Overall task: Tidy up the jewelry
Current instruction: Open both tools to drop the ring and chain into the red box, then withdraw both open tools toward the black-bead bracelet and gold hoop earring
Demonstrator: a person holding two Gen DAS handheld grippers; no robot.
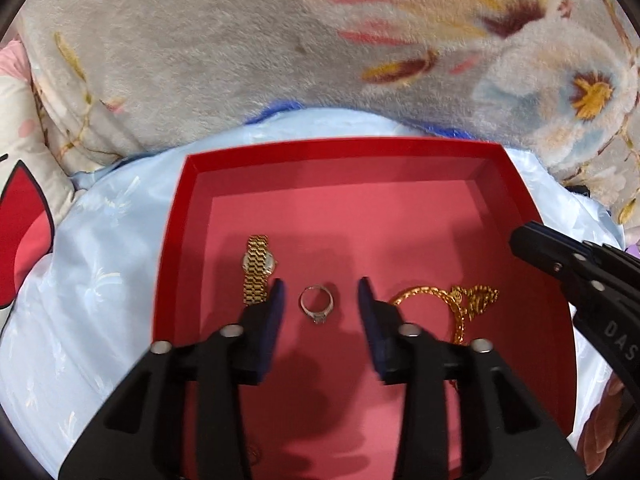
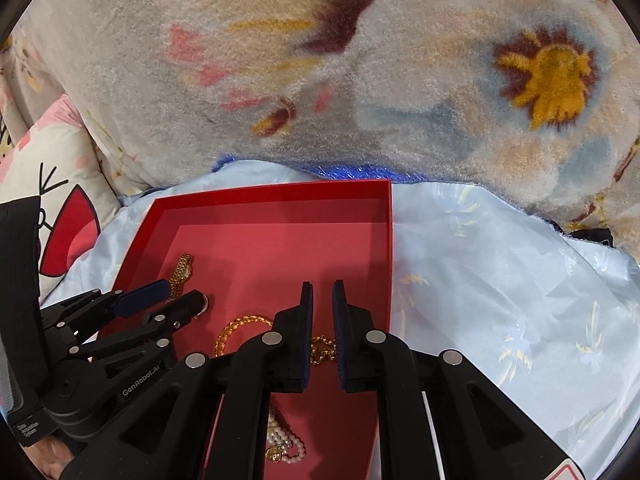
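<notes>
A red tray (image 1: 188, 184) lies on light blue satin cloth. In it lie a gold watch (image 1: 257, 268), a silver ring (image 1: 316, 303) and a gold chain necklace (image 1: 460, 300). My left gripper (image 1: 320, 294) is open, its jaws on either side of the ring, just above the tray floor. My right gripper (image 2: 322, 300) hovers over the tray's right part with jaws nearly closed and nothing between them. The tray (image 2: 388, 216), the watch (image 2: 182, 272), the gold chain (image 2: 240, 330) and a pearl strand (image 2: 286, 440) show in the right wrist view, as does the left gripper (image 2: 180, 298).
A fuzzy floral blanket (image 1: 280, 40) is bunched behind the tray. A cartoon-print pillow (image 1: 24, 184) lies at the left. The blue satin cloth (image 2: 500, 280) spreads to the right of the tray. The right gripper's body (image 1: 580, 276) reaches in over the tray's right edge.
</notes>
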